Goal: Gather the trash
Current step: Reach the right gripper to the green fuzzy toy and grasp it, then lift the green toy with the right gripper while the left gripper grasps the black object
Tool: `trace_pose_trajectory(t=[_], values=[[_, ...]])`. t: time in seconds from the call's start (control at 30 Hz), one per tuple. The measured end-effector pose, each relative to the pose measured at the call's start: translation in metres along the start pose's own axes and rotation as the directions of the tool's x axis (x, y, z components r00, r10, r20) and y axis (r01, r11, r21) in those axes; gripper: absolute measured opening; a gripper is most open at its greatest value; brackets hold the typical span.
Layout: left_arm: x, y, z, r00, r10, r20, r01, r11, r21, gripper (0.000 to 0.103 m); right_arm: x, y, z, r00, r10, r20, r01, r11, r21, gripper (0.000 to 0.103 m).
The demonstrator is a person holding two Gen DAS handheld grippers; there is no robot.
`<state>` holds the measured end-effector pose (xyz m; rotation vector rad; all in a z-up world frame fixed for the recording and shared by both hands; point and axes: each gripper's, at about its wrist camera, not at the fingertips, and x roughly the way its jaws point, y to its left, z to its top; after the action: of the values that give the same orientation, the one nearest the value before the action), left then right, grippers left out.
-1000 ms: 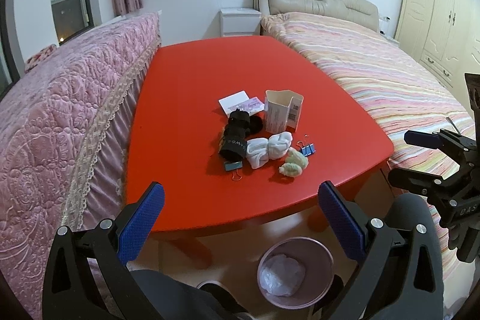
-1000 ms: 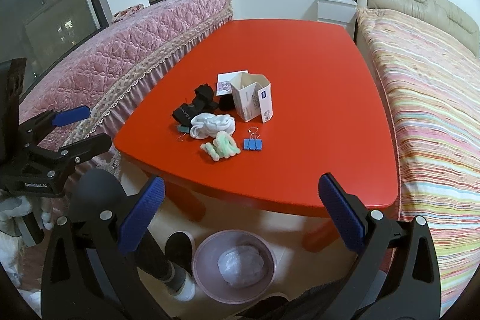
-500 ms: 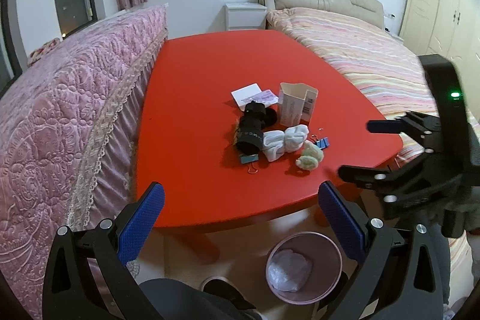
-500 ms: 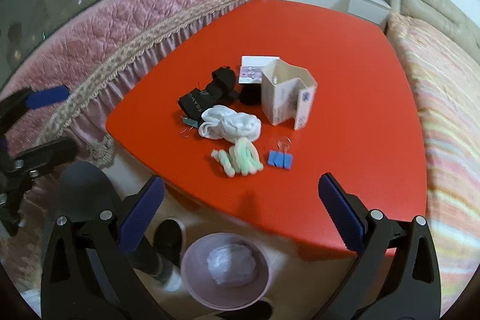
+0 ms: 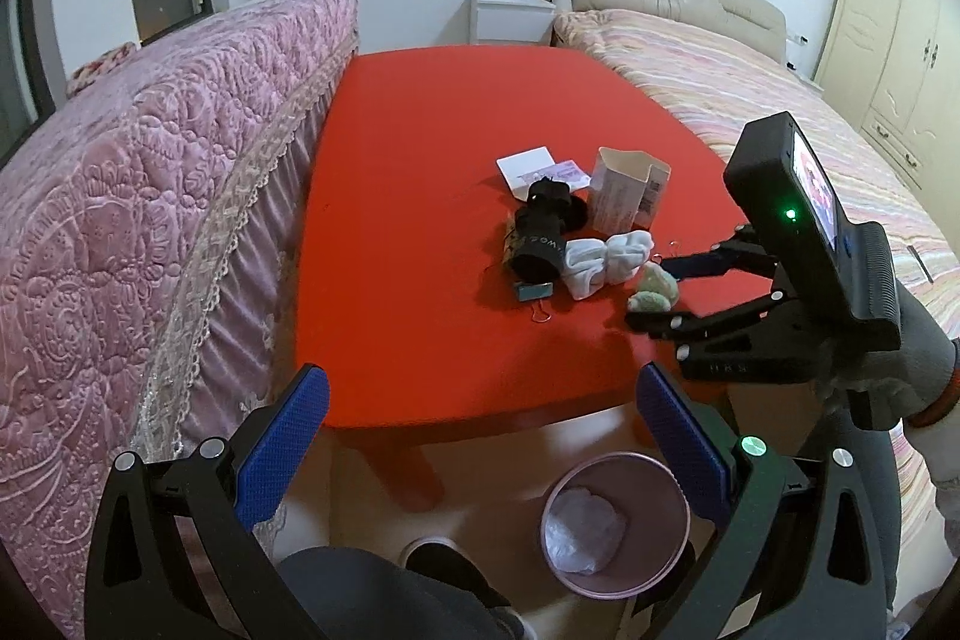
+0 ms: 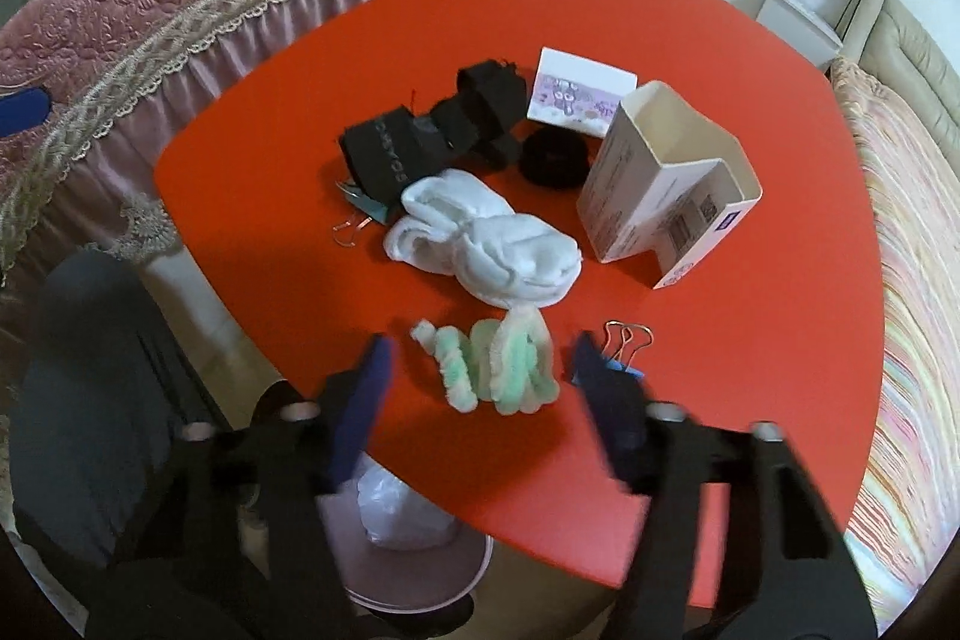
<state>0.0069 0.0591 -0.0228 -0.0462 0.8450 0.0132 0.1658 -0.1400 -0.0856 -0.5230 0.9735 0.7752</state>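
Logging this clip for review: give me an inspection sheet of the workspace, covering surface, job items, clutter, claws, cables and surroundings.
Surface: red table, items clustered near the front edge.
Job's things: fuzzy green-white piece; open white carton, upright; pink bin on the floor, white bag inside.
Clutter: white socks, black fabric bundle, black hair tie, printed card, blue binder clips, teal binder clip.
Claws: right claw open, straddling the fuzzy piece; left claw open, holding nothing.
Cables: nothing seen.
Surroundings: pink quilted cover, striped bed, wardrobe.

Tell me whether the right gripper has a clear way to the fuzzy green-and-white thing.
Probably yes: the right gripper is open, its fingers either side of the fuzzy green-and-white piece, nothing between. The blue binder clip sits close by its right finger.
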Motion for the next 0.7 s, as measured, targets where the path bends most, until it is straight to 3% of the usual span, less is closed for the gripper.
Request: trace_pose_trajectory(t=[0.03, 0.17, 0.4, 0.7], values=[[0.0, 0.0, 0.0, 1.0, -0.001, -0.001, 0.001, 1.0, 0.0, 0.097, 0.0, -0.001, 0.0, 1.0, -0.002, 0.002, 0.002, 1.0, 0.004, 0.03], [0.003, -0.001, 0.001, 1.0, -0.01, -0.005, 0.01, 1.0, 0.003, 0.097, -0.007, -0.004, -0.003, 1.0, -0.001, 0.03, 0.0, 1.0, 0.029, 0.018], [0.011, -0.008, 0.012, 1.0, -0.025, -0.006, 0.025, 0.999, 0.028, 0.097, -0.038, -0.017, -0.012, 0.994, 0.035, 0.105, -0.049, 0.99, 0.132, 0.017], [0.046, -0.021, 0.065, 0.998, -0.056, -0.04, 0.059, 0.994, 0.09, 0.097, -0.084, -0.03, -0.05, 0.981, 0.071, 0.18, -0.115, 0.962, 0.248, 0.017]])
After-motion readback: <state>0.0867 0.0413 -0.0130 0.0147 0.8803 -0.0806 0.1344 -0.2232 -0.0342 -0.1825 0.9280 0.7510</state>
